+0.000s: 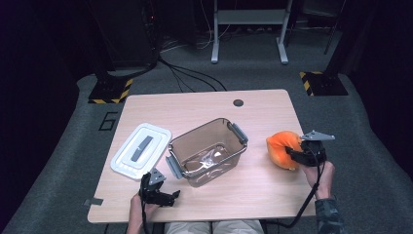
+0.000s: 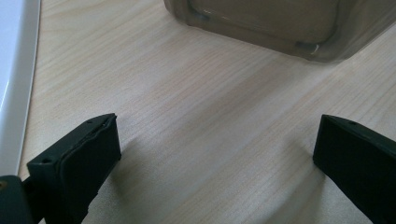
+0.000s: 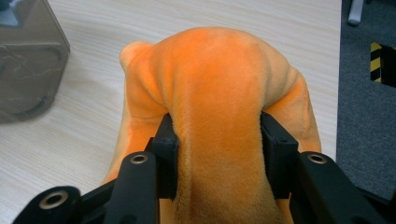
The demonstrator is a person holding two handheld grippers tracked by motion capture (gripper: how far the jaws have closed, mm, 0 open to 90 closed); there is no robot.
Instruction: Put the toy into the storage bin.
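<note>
An orange plush toy [image 1: 281,147] rests near the table's right edge, and my right gripper [image 1: 298,155] is shut on it. In the right gripper view the jaws squeeze a fold of the orange plush toy [image 3: 219,102] between them. A clear brownish storage box [image 1: 207,151] with grey handles stands open mid-table, something crumpled and clear inside. Its white lid [image 1: 141,150] lies flat to the left. My left gripper [image 1: 163,194] sits open near the front edge, below the box's left corner, jaws wide apart over bare wood with the box's base [image 2: 275,23] just ahead.
The wooden table [image 1: 204,109] has a round cable hole [image 1: 238,103] at the back. Grey carpet surrounds it, with hazard-striped stand bases [image 1: 111,90] at the far left and far right, floor cables and a white desk frame [image 1: 248,29] beyond.
</note>
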